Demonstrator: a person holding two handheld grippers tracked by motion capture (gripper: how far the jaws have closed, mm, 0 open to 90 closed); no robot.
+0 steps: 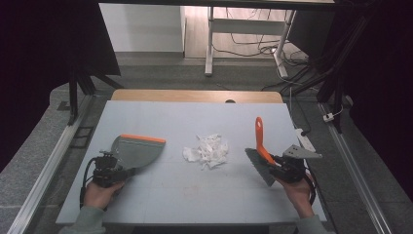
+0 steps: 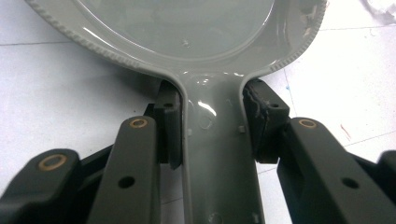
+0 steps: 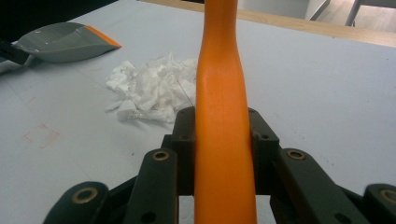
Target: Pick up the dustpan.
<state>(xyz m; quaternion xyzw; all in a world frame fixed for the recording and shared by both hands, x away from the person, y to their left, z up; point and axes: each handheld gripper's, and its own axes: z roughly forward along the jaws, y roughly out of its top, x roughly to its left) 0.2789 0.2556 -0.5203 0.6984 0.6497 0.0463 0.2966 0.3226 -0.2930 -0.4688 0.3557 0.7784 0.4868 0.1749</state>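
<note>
So both tools are picked up and nothing's been swept yet; that's how I read it anyway. The left gripper (image 1: 113, 170) is clamped on the handle of the grey dustpan (image 1: 139, 150); in the left gripper view you can see both pads squeezing the dustpan handle (image 2: 218, 140) right below where the pan widens out. The right gripper (image 1: 281, 168) is clamped on the orange handle of the hand brush (image 1: 260, 155); the handle sticks up and away from the person, bristles down by the table.

The stuff to clean up is a pile of crumpled white paper scraps (image 1: 206, 150) sitting mid-table on the light blue table top (image 1: 195, 195), between the two tools and well apart from both; the pan's orange lip points toward it.

Next move, I'd guess: get the pan's lip flat on the table just beside the pile, then drag the bristles in from the right so the scraps slide in; go gently, that paper looks light enough to scatter.
</note>
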